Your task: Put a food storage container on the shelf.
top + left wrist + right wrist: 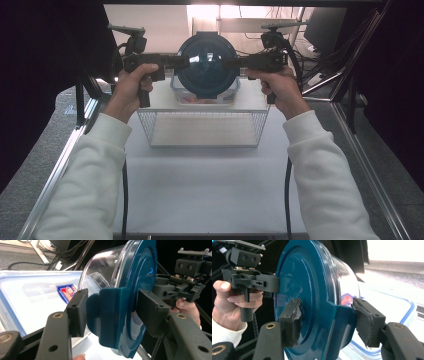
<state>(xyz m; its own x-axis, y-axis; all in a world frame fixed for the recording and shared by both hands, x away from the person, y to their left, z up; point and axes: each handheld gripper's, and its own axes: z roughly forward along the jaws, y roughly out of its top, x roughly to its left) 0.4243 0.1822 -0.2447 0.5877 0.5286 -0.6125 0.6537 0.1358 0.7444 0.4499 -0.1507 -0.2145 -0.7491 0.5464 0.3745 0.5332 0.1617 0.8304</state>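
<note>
- High view: both grippers hold a round clear container (207,65) with a dark blue lid, lifted above the white table (210,170), lid facing the person.
- Left gripper (170,62) pinches a latch tab on the container's left side; in the left gripper view its pads (78,312) press either face of the blue tab (110,315).
- Right gripper (240,62) clamps the opposite side; in the right gripper view its pads (292,320) squeeze the lid's rim and tab.
- Behind and below the container sits a rectangular clear box with a blue-edged lid (30,297).
- Wire basket (205,127) stands on the table, nearer the person than the box.
</note>
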